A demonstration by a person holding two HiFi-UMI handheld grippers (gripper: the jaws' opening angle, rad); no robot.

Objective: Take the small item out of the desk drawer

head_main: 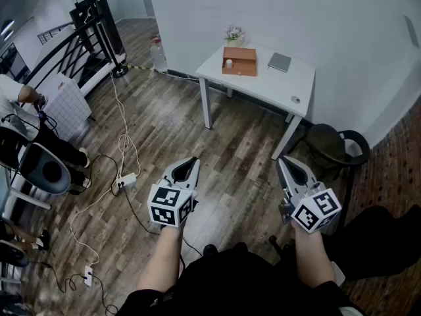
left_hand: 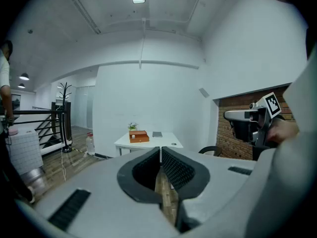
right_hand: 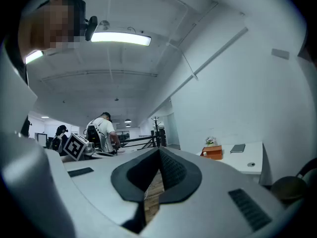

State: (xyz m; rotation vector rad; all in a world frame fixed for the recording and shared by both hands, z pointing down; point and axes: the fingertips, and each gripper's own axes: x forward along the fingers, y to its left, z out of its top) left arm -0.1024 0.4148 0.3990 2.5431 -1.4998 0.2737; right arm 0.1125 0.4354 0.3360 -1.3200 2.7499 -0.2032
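Observation:
A white desk (head_main: pixel 263 84) stands against the far wall, well ahead of both grippers. On it lie a brown wooden box (head_main: pixel 239 62) with a small white item (head_main: pixel 229 63) on its top, a grey notebook (head_main: pixel 279 62) and a small flower pot (head_main: pixel 233 35). My left gripper (head_main: pixel 191 162) and right gripper (head_main: pixel 283 160) hang side by side above the wood floor, both shut and empty. The left gripper (left_hand: pixel 160 149) points at the desk (left_hand: pixel 148 142) and box (left_hand: pixel 139 137). In the right gripper view the right gripper (right_hand: pixel 159 151) sees the box (right_hand: pixel 213 152) off to the right.
A black chair (head_main: pixel 342 143) stands right of the desk. Cables and a power strip (head_main: pixel 125 180) trail over the floor at left. A water bottle (head_main: pixel 158 54), a coat rack (head_main: pixel 99 18) and a railing lie far left, where a person (head_main: pixel 13 94) stands.

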